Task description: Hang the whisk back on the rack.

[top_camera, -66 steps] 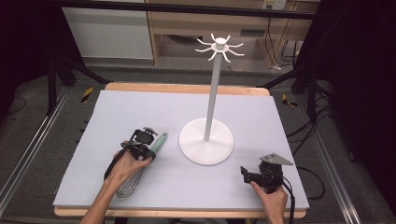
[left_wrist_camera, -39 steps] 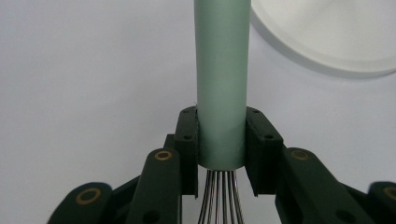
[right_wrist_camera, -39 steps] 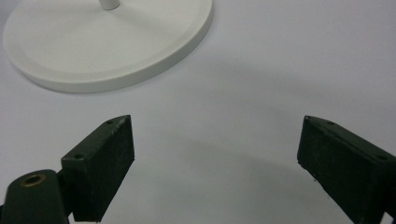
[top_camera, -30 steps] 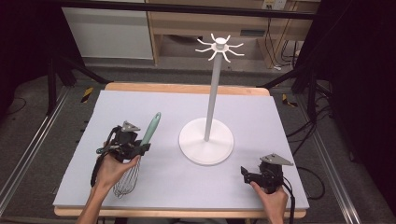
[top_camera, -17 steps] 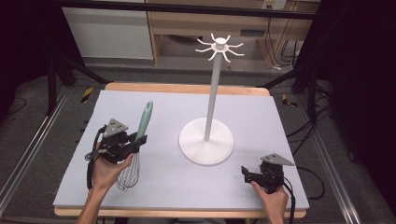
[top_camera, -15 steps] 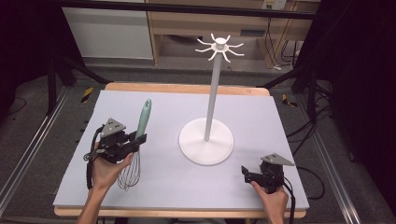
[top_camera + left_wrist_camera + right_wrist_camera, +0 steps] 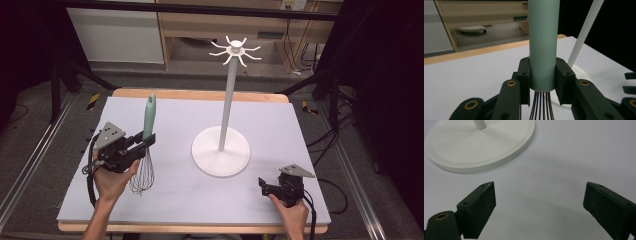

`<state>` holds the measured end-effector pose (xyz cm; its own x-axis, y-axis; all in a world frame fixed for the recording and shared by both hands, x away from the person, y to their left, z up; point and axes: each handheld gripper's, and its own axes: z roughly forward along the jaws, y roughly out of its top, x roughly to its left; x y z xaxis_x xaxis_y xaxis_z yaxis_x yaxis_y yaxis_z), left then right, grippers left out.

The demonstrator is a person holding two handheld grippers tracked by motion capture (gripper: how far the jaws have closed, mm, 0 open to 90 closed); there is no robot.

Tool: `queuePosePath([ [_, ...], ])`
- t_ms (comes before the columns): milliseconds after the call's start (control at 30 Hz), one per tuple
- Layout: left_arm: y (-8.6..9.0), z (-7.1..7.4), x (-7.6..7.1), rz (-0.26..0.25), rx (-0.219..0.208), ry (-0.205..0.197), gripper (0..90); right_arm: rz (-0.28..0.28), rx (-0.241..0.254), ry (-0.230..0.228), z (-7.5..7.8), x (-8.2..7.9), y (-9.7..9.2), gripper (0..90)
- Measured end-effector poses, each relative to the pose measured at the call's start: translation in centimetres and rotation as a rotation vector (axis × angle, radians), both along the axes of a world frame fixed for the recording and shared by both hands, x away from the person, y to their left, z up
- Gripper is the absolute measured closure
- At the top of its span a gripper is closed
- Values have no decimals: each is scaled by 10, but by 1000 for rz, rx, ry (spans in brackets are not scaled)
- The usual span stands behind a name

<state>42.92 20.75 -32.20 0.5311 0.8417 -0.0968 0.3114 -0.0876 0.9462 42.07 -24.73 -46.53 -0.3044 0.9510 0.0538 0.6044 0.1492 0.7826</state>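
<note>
My left gripper [image 7: 145,141] is pinching the whisk [image 7: 145,150] by its green handle, upright over the left of the grey mat [image 7: 175,200]. Right gripper [image 7: 265,186] sits spread at the near right, close to the white stand [image 7: 221,150]. Wooden shelves [image 7: 200,30] stand beyond the table.

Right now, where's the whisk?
In the high view the whisk stands upright at the table's left side, its green handle clamped in the left gripper, left of the white hook stand.
</note>
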Motion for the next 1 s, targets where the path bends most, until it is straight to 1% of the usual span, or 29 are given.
queuePosePath([
  [67, -2, 6, 0, -11, -13, -10, 687, 3, -4, -1, 0, 0, 0, 114],
  [100, -2, 6, 0, -11, -13, -10, 688, 3, -4, -1, 0, 0, 0, 114],
  [133, -5, 10, -1, -20, -21, -27, 687, 6, -10, -1, 0, 0, 0, 114],
  [200, -8, 13, -2, -26, -22, -34, 688, 3, -10, -1, 0, 0, 0, 114],
  [233, -10, 15, -2, -30, -22, -42, 687, 6, -9, 0, -1, 0, 0, 114],
  [267, -14, 20, -2, -40, -15, -56, 687, 4, -11, 0, -1, 0, 1, 114],
  [400, -21, 29, 0, -56, -31, -77, 687, 8, -14, -3, -1, 2, 0, 114],
  [433, -24, 31, 0, -60, -35, -81, 687, 4, -5, -2, -1, 1, 0, 114],
  [500, -28, 35, 0, -69, -33, -90, 687, 8, -10, -12, 0, 0, 0, 114],
  [533, -28, 35, 0, -69, -33, -90, 687, 8, -10, -12, 0, 0, 0, 114],
  [633, -37, 43, 3, -83, -26, -96, 688, 9, -8, -22, 0, 0, 0, 114],
  [1000, -58, 56, 7, -118, -20, -118, 687, 6, -14, -20, 0, 1, 1, 114],
])
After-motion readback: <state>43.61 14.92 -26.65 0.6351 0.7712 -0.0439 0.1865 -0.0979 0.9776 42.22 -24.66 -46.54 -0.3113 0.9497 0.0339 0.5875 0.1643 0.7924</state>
